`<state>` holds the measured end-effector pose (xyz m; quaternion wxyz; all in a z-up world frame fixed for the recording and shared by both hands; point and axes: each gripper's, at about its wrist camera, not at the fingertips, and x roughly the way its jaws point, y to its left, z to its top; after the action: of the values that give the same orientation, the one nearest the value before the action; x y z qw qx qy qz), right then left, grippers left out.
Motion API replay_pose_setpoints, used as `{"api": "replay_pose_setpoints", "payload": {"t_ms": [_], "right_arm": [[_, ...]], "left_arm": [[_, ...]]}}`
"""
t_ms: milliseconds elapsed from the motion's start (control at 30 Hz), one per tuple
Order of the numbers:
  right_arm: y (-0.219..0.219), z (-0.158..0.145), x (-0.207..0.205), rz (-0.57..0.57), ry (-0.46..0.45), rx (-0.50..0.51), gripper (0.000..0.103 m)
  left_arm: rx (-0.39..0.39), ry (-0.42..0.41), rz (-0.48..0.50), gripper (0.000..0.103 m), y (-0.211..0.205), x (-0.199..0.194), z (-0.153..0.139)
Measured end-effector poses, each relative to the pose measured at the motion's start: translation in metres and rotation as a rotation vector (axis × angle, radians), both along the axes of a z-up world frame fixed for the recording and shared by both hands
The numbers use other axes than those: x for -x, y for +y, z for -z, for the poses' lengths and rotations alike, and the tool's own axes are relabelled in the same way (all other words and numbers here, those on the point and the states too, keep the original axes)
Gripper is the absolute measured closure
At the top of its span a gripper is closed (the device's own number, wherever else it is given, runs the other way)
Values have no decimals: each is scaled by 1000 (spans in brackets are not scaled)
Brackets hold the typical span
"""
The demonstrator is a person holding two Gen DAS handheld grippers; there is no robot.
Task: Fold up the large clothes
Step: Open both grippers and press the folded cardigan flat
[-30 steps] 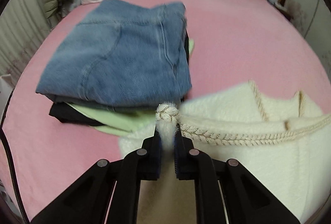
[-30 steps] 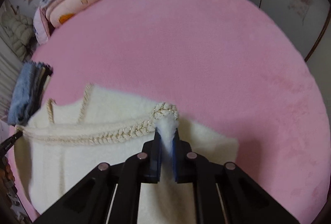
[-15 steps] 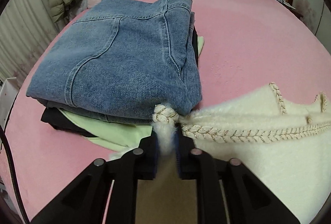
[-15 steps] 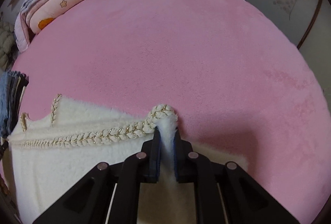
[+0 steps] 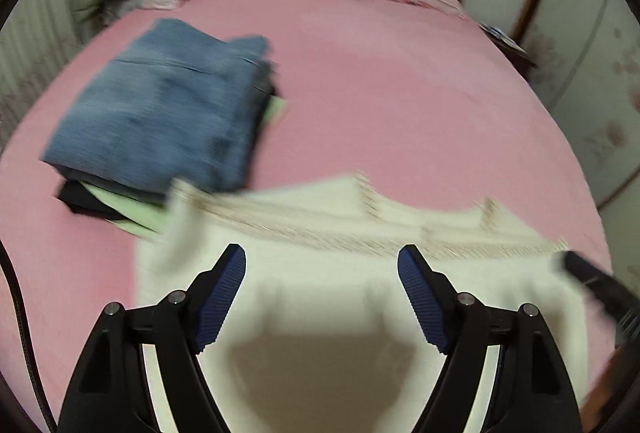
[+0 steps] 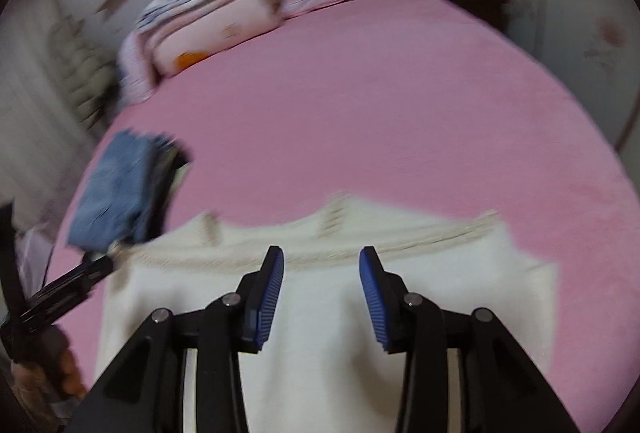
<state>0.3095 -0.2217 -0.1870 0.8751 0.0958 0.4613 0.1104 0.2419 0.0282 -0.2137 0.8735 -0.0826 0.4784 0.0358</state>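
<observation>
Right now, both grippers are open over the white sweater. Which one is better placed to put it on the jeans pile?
Probably the left gripper: the jeans pile lies just beyond the sweater on its side. From the right gripper, the pile sits far left.

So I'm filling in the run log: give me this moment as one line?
left gripper: open | right gripper: open | white sweater: flat on pink bed, unheld | jeans stack: beside sweater, left
</observation>
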Motion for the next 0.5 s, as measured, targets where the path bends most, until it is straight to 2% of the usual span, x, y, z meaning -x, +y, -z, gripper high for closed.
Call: {"api": "replay_pose_setpoints", "payload": {"t_ms": [100, 133, 167, 200, 233, 267, 333, 367, 467, 500], "right_arm": [[54, 26, 10, -145, 8, 34, 64], [61, 36, 9, -163, 19, 54, 64], [68, 46, 9, -172, 32, 65, 71], [72, 59, 8, -178, 55, 74, 72], [70, 69, 5, -170, 76, 91, 72], [66, 79, 1, -149, 93, 115, 72], [54, 91, -3, -125, 90, 105, 84], [43, 93, -6, -113, 85, 107, 100], [14, 92, -8, -78, 55, 205, 103], [3, 91, -8, -83, 50, 194, 103]], "left_arm": [[-15, 37, 32, 26, -24, 1, 25], [-29, 48, 31, 33, -27, 1, 33], [-43, 71, 34, 33, -28, -1, 47], [-51, 89, 36, 33, -28, -2, 56], [-72, 120, 27, 32, -25, -4, 70], [-72, 139, 27, 28, -20, -5, 81], [-53, 93, 48, 23, -12, -1, 85], [-69, 83, 61, 21, -9, 0, 84], [-115, 65, 73, 18, 4, 2, 80], [-129, 64, 64, 17, 10, 2, 81]]}}
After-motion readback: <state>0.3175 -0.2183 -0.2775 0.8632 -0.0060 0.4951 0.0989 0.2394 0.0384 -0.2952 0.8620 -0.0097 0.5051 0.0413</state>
